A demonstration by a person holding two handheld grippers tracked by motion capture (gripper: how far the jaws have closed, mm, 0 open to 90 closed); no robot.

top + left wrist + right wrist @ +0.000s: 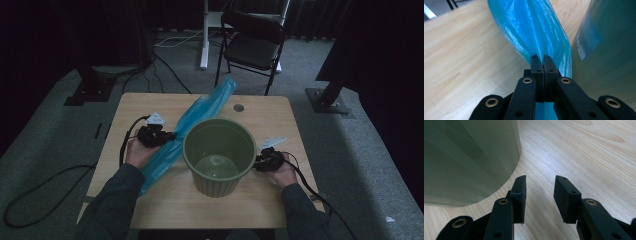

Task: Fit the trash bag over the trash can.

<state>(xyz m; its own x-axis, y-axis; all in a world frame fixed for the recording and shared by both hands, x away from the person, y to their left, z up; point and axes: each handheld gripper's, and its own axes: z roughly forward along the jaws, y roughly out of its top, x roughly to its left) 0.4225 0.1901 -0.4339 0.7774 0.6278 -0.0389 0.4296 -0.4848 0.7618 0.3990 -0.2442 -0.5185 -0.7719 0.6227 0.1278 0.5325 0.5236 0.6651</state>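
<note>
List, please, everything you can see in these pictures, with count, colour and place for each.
plastic bag: one, blue, lying slantwise across the table left of the bin, one end past the far edge
bin: one, green, upright and empty, middle of the table
table: one, light wood, with a small round hole near the far edge
folding chair: one, black, on the floor beyond the table
stand feet: two, black, on the grey carpet to either side
left gripper: one, black, shut on the plastic bag
right gripper: one, black, open, beside the bin, nothing between the jaws
forearms: two, dark sleeves, at the near edge
</note>
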